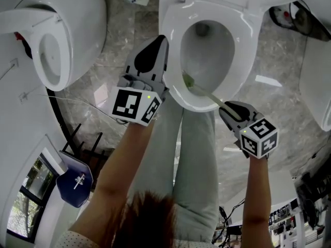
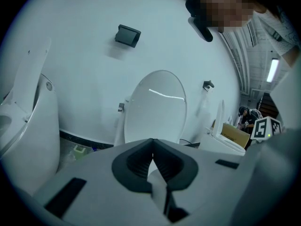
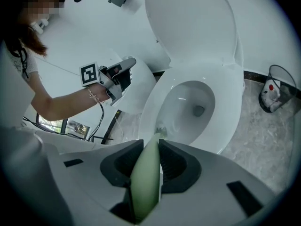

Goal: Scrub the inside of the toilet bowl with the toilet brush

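Note:
The white toilet bowl (image 1: 243, 50) stands with its seat and lid up. A pale green toilet brush (image 1: 207, 93) reaches into it, and its head (image 1: 188, 80) rests against the near left inner wall. My right gripper (image 1: 228, 107) is shut on the brush handle just outside the front rim. In the right gripper view the green handle (image 3: 146, 173) runs between the jaws of the right gripper (image 3: 150, 144) to the brush head (image 3: 161, 126) inside the bowl (image 3: 207, 126). My left gripper (image 1: 161, 41) hovers beside the bowl's left rim, shut and holding nothing; the left gripper (image 2: 153, 157) faces a raised lid (image 2: 157, 107).
A second toilet (image 1: 67, 40) stands to the left and a wire waste basket (image 3: 277, 88) to the right of the bowl. A blue object (image 1: 75, 182) lies on the marble floor at lower left. The person's legs (image 1: 194, 154) stand in front of the bowl.

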Action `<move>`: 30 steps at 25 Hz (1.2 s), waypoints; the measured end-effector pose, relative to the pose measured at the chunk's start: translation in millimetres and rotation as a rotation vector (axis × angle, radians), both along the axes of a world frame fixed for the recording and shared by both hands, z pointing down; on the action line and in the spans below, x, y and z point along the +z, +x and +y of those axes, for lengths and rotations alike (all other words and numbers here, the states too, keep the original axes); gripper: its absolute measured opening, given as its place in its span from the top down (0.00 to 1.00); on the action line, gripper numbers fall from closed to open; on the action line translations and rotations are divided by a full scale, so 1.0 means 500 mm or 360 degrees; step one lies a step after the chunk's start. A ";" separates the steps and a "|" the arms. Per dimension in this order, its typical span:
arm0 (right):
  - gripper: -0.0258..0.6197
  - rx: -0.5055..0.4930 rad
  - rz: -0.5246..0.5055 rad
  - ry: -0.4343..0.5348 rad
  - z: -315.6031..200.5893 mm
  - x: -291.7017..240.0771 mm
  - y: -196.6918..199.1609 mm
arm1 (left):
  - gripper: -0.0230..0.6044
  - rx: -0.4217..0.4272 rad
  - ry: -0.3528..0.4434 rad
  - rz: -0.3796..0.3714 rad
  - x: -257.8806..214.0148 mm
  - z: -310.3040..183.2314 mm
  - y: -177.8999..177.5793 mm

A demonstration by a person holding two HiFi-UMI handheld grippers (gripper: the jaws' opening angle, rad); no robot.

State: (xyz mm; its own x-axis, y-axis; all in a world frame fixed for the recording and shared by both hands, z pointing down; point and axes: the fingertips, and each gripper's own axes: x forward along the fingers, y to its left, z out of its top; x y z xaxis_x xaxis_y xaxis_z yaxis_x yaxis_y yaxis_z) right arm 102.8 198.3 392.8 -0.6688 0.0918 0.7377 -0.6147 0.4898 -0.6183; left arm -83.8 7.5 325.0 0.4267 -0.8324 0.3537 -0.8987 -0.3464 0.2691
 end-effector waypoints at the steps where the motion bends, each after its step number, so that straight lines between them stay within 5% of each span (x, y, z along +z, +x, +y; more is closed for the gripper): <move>1: 0.79 -0.0032 0.0012 -0.0001 0.001 0.000 0.003 | 0.96 -0.0003 -0.0002 0.0000 0.001 0.001 0.000; 20: 0.79 -0.0501 0.0230 -0.0015 -0.007 -0.020 0.028 | 0.96 0.0021 -0.0027 -0.0002 -0.003 0.003 -0.006; 30: 0.79 -0.0606 0.0309 -0.0034 -0.033 -0.016 0.042 | 0.96 0.0036 -0.0041 -0.0013 0.006 -0.006 -0.015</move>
State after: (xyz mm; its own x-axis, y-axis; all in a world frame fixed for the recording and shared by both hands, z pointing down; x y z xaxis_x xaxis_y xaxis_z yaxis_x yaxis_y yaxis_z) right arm 123.8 182.0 385.0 -0.4330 0.3218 0.8420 -0.4986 0.6926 -0.5212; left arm -91.4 4.6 327.9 0.4422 -0.8130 0.3788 -0.8930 -0.3596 0.2707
